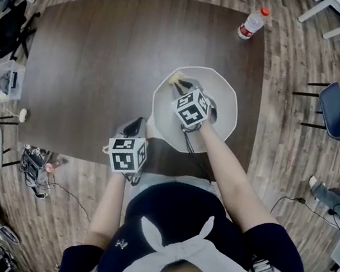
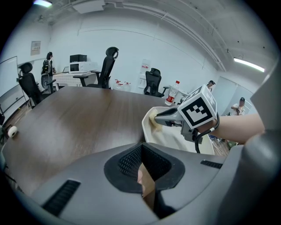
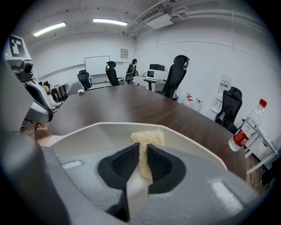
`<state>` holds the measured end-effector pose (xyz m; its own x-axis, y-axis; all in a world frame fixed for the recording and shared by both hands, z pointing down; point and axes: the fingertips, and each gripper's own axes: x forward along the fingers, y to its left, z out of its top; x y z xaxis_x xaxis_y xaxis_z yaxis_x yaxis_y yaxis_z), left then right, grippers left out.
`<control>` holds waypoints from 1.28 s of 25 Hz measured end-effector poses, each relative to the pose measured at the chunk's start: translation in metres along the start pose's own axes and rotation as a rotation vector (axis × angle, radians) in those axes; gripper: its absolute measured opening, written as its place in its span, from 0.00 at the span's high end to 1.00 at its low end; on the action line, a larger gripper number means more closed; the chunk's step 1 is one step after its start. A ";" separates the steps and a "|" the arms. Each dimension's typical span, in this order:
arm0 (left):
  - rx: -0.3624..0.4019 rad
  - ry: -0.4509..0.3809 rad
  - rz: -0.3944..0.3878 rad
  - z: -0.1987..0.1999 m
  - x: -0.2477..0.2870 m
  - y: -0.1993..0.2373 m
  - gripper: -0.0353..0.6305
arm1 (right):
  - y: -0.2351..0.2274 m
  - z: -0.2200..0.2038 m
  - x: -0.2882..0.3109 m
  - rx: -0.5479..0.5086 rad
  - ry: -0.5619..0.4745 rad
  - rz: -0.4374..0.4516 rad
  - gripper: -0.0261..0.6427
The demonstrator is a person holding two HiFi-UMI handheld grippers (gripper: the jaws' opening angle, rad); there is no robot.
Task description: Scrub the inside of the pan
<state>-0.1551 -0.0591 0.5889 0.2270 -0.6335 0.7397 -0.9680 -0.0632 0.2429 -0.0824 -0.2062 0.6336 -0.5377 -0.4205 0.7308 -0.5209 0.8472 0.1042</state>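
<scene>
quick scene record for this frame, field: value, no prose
surface: dark wood table
pan: white, upright on the table, at the person's edge
left gripper: fingers shut on the pan handle
right gripper: fingers shut on a beige sponge
sponge position: inside the pan, at its far inner wall
bottle: clear, red cap, at the far table edge, apart from the pan
</scene>
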 end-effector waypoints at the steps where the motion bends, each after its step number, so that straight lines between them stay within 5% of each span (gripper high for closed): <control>1: 0.001 0.000 0.002 0.000 0.000 0.001 0.94 | -0.003 0.000 0.000 0.007 -0.001 -0.009 0.88; 32: 0.009 -0.003 -0.003 -0.002 0.000 0.002 0.94 | -0.074 -0.036 -0.025 0.189 0.048 -0.311 0.88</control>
<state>-0.1566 -0.0580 0.5907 0.2294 -0.6353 0.7374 -0.9683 -0.0721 0.2390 -0.0068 -0.2465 0.6323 -0.3046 -0.6291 0.7152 -0.7706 0.6041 0.2031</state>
